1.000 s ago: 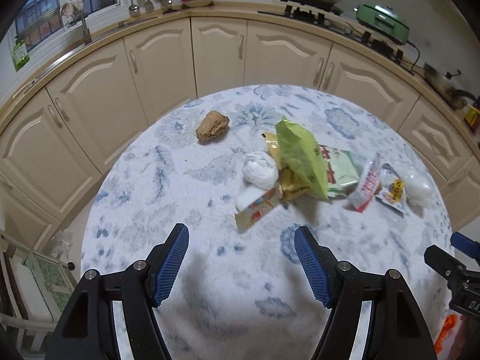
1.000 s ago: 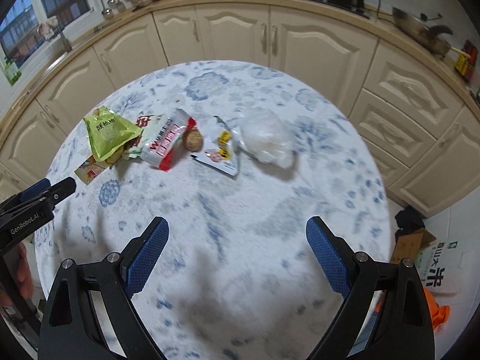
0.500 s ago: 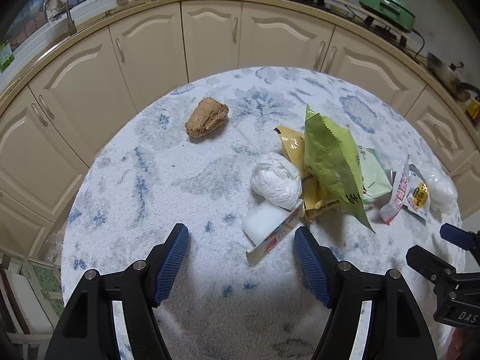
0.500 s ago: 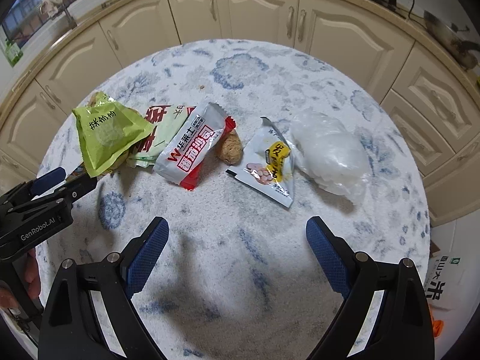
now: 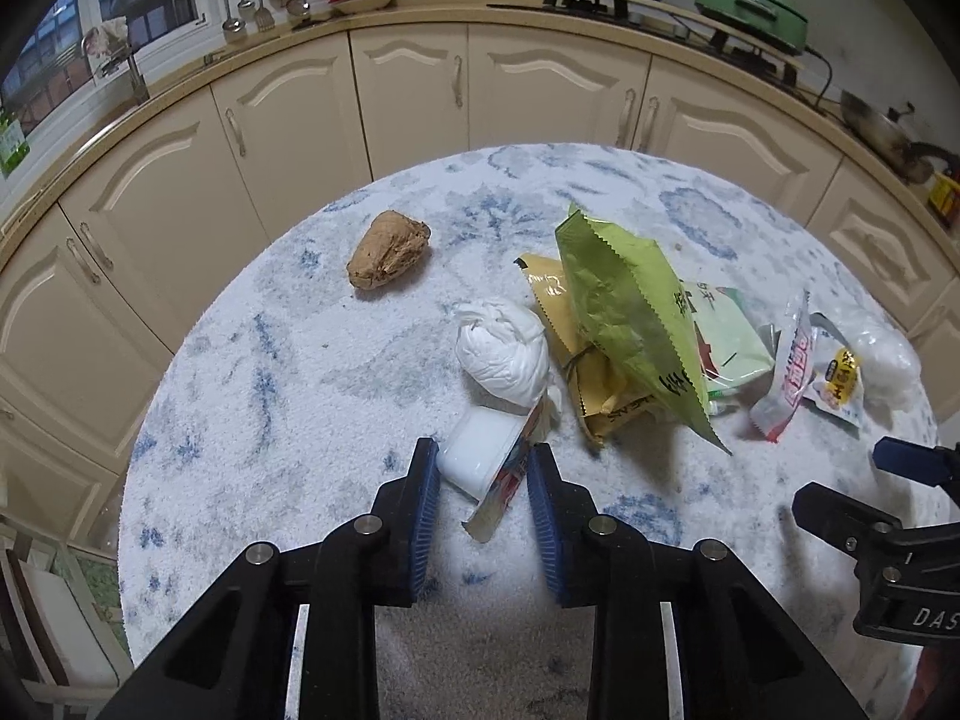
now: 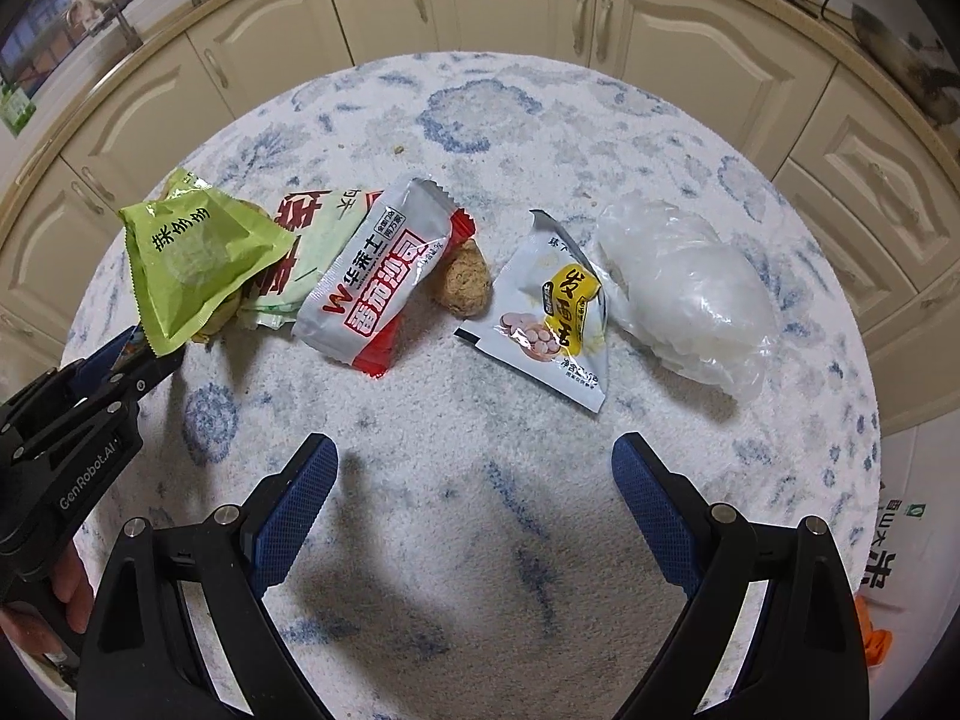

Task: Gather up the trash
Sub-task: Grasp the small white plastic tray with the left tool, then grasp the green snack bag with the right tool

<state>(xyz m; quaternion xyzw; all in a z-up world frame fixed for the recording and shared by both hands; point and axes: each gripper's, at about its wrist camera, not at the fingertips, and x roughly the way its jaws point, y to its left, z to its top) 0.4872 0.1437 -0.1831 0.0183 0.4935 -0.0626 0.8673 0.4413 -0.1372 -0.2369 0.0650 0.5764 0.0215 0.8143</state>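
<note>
Trash lies on a round table with a blue-flowered cloth [image 5: 270, 396]. A small white cup with a peeled-back lid [image 5: 480, 456] sits between the pads of my left gripper [image 5: 483, 474]. Its jaws are closing, and both pads touch the cup. Behind the cup lie a white tissue wad [image 5: 504, 348], a yellow packet [image 5: 594, 384] and a green packet [image 5: 630, 312]. My right gripper [image 6: 474, 480] hangs open over bare cloth. Beyond it lie a white-and-red wrapper [image 6: 378, 276], a brown lump [image 6: 465, 288], a white-and-yellow sachet [image 6: 552, 318] and a clear plastic bag [image 6: 684, 294].
A second brown lump [image 5: 387, 249] lies apart at the table's far left. Cream kitchen cabinets [image 5: 408, 96] curve behind the table, with a stove and a green appliance [image 5: 750, 0] on the counter. A hand [image 6: 66, 582] holds the left gripper's handle. Packaging lies on the floor [image 6: 894, 564] at the right.
My left gripper sank toward the table and its jaws narrowed from wide open onto the white cup. The right gripper came lower and closer to the wrappers and stayed open.
</note>
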